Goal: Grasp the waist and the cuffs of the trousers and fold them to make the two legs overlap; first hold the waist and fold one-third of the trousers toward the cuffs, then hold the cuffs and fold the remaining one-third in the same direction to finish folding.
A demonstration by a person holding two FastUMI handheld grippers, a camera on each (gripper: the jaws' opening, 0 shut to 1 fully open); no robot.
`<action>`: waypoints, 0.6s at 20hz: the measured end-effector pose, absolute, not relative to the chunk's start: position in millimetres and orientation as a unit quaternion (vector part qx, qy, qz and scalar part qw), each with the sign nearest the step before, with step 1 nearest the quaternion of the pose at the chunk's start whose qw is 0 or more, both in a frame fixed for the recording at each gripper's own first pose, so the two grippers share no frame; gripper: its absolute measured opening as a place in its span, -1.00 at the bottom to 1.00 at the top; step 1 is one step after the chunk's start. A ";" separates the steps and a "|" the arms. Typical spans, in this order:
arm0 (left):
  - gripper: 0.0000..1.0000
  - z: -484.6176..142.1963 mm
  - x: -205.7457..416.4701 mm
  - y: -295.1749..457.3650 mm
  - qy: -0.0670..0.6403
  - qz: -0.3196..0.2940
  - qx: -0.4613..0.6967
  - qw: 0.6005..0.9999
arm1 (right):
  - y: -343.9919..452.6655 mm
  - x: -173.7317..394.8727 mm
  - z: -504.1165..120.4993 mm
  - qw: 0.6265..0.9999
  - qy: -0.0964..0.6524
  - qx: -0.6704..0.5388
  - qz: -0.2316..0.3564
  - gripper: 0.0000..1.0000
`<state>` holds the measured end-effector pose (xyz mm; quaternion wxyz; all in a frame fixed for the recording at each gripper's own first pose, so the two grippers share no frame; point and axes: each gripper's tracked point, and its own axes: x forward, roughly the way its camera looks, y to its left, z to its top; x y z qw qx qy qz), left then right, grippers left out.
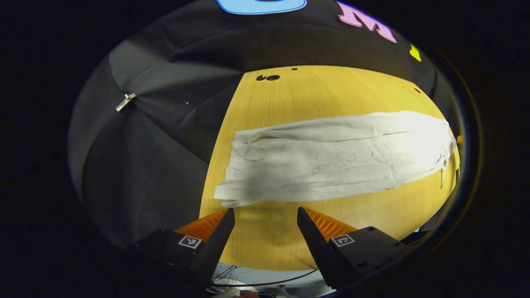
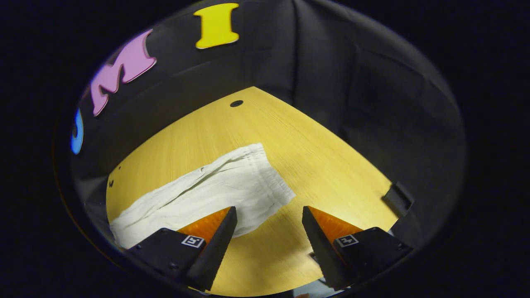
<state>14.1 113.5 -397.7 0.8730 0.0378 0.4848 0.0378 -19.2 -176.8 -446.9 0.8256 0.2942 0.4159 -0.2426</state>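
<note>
In the left gripper view, a pair of pale cream, wrinkled cloth trousers (image 1: 331, 155) lies flat and stretched lengthwise across the yellow wood-grain table (image 1: 269, 244), well in from the far edge and a little back from the near edge. One end of the trousers reaches close to the table's left edge; the other end runs to the right edge, where the cloth is brightly lit. Which end is the waist cannot be told here. The left gripper (image 1: 266, 217) hangs above the near edge with its jaws spread wide, holding nothing, the bare tabletop showing between them and the trousers' near hem just beyond the fingertips. Small dark holes (image 1: 268, 77) mark the table near its far edge, and a metal clip (image 1: 125, 102) pins the black cloth wall at the left.

In the right gripper view, one end of the trousers (image 2: 215, 188) lies on the table (image 2: 331, 165), away from its far corner. The right gripper (image 2: 269, 215) has its jaws wide apart and empty; its left finger (image 2: 221, 236) overlaps the trousers' near edge in the picture, though whether it touches cannot be told. A dark bracket (image 2: 398, 196) sits at the table's right edge.
</note>
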 end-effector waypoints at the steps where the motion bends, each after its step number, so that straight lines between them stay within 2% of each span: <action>1: 0.95 -392.7 14.1 104.8 0.478 0.034 0.023 0.878 | -178.2 -17.9 -453.3 0.812 0.409 0.327 -0.259 0.98; 5: 0.95 -387.8 17.3 84.7 0.470 0.023 -0.002 0.882 | -186.4 3.2 -479.0 0.769 0.373 0.421 -0.303 0.97; 7: 0.95 -383.9 19.2 74.4 0.466 0.024 -0.027 0.884 | -192.1 17.0 -477.6 0.760 0.343 0.452 -0.318 0.98; 9: 0.95 -378.9 23.3 60.8 0.454 0.019 -0.073 0.888 | -194.1 32.7 -481.1 0.736 0.310 0.496 -0.340 0.84; 10: 0.95 -378.0 24.1 53.6 0.450 0.016 -0.098 0.888 | -195.3 37.4 -484.3 0.728 0.295 0.510 -0.351 0.72; 11: 0.96 -376.5 23.7 50.1 0.446 0.014 -0.120 0.887 | -194.0 38.7 -487.1 0.721 0.288 0.518 -0.358 0.50; 12: 0.96 -379.7 23.4 46.3 0.445 0.018 -0.141 0.884 | -194.0 38.9 -491.1 0.717 0.285 0.522 -0.365 0.39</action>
